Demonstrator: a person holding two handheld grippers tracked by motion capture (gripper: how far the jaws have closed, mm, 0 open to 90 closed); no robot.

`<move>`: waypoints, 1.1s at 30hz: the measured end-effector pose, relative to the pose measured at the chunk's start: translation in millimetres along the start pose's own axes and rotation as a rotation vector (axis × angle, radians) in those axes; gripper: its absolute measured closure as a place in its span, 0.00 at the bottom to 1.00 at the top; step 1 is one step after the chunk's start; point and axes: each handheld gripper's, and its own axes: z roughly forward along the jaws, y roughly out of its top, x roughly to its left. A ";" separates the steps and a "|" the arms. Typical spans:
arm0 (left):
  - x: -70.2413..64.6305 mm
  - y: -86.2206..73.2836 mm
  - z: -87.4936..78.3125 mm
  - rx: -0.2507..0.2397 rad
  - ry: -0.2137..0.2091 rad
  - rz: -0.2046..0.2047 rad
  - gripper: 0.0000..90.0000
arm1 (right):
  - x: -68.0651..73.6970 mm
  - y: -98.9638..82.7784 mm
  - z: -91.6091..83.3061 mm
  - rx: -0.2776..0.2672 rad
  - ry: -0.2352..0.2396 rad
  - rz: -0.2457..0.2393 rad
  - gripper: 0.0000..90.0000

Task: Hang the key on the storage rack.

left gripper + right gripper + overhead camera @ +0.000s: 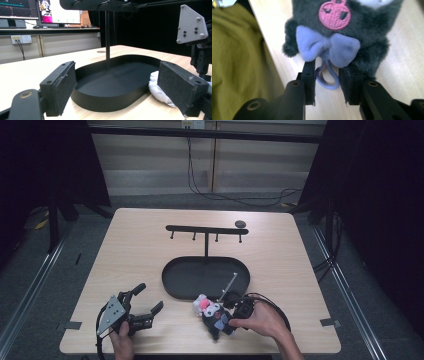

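A light wooden table (140, 245) carries a black oval tray (175, 280) near its middle, and from the tray's far side a thin black post rises to a horizontal hanger bar (206, 229) with four short pegs pointing down. A small dark round disc (240, 224) lies on the table just beyond the bar's right end. At the near left, the person's left hand (121, 342) holds the left hand-held gripper (150, 300), whose jaws are spread wide apart with nothing between them; in the left gripper view its two black padded jaws frame the tray (112, 82) and the post, and a white part of the plush toy (158, 86) shows just beside the tray's outer wall. At the near right, the person's right hand (262, 320) holds the right hand-held gripper (327, 82) against a dark grey plush toy (212, 312), which lies on the table just in front of the tray's near rim, toward its right end. In the right gripper view the plush toy (342, 27) shows a pink embroidered face patch (334, 13) and a lavender bow (328, 48), with a lavender cord loop (325, 76) hanging from the bow's knot. That loop lies in the gap between the two jaws, which stand partly closed on either side of it; whether they pinch the cord or merely flank it cannot be told. An olive-green sleeve or garment (239, 62) shows at the left of that view.
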 end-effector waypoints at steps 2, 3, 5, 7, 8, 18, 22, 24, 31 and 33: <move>0.0 0.0 0.0 -0.001 0.000 0.000 0.17 | -0.1 2.6 0.8 0.000 0.003 0.017 0.78; 0.0 0.0 0.0 0.000 0.000 0.000 0.17 | -0.2 3.4 1.7 -0.002 0.003 0.009 0.81; 0.0 0.0 0.0 0.000 0.000 0.000 0.17 | -0.6 4.8 2.5 0.004 -0.009 0.015 0.84; 0.0 0.0 0.0 -0.001 0.000 0.000 0.17 | 0.3 6.6 2.5 0.013 -0.005 0.031 0.86; 0.0 0.0 0.0 -0.001 0.000 0.000 0.17 | -0.1 7.1 3.4 0.013 -0.003 0.018 0.87; -0.1 0.0 0.0 -0.001 0.000 0.000 0.17 | 1.3 10.7 5.8 0.029 -0.002 0.000 0.92; 0.0 0.0 0.0 -0.001 0.000 0.000 0.17 | 3.6 14.7 6.3 0.034 -0.018 -0.004 0.92; -0.1 0.0 0.0 -0.001 0.000 0.000 0.17 | 4.2 16.3 6.7 0.036 -0.017 -0.007 0.92; -0.1 0.0 0.0 -0.001 0.000 0.000 0.17 | 5.2 17.5 7.3 0.053 -0.015 -0.021 0.97; -0.1 0.0 0.0 -0.001 0.000 0.000 0.17 | 5.5 17.6 5.7 0.057 -0.011 -0.027 0.97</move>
